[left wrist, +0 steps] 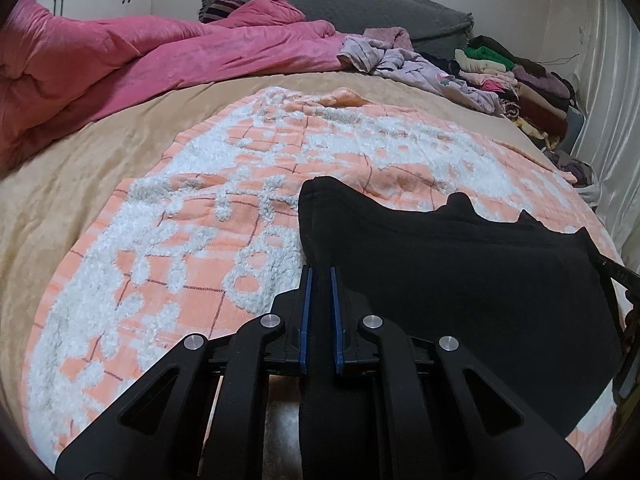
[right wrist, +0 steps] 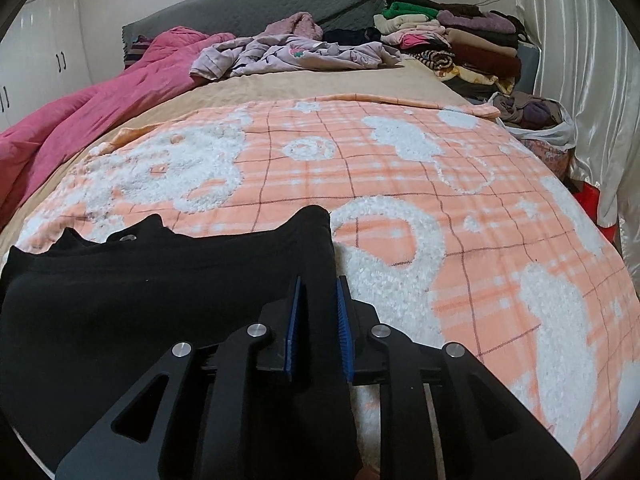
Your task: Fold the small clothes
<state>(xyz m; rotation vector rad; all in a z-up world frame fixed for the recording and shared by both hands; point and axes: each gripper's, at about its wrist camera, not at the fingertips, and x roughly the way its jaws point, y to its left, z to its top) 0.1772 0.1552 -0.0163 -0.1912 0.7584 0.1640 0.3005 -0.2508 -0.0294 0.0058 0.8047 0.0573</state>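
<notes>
Two hand-held grippers pinch one black garment (left wrist: 460, 280) lying on the peach blanket (left wrist: 180, 240) on the bed: the left hand-held gripper (left wrist: 320, 276) is pressed together on its left edge, the right hand-held gripper (right wrist: 320, 284) clamps the right edge. Uneven pulling could slip the cloth from a pinch or skew the fold; fluffy blanket pile may drag the fabric. Beside the bed, a white bag (right wrist: 536, 128) holds what seem to be bundled clothes, though it is too small to be sure.
</notes>
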